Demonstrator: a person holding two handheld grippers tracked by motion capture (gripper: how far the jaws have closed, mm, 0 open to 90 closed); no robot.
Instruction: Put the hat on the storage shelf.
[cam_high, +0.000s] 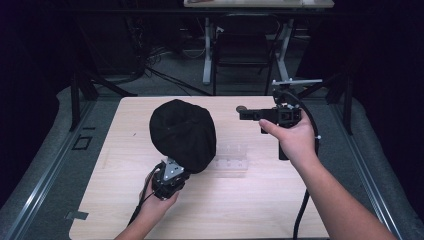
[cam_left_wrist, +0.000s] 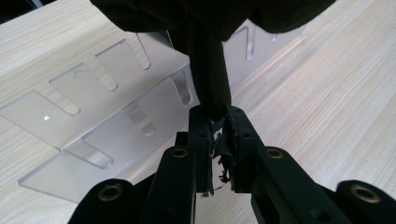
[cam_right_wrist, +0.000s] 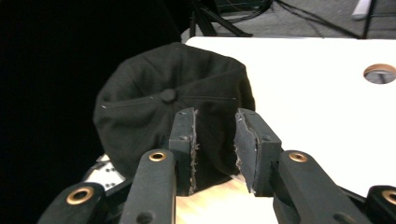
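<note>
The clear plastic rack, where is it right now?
The clear plastic rack lies on the wooden table near its middle in the high view, just right of the black cap, which the left gripper pinches.

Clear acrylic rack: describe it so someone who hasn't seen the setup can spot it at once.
Start from the light wooden table. Near its middle, the left gripper holds up a black cap by a pinched edge. The clear acrylic rack lies flat on the table beside and partly under that cap. It is the one see-through thing there, a stepped plastic piece with rounded slots cut along its edge.
</note>
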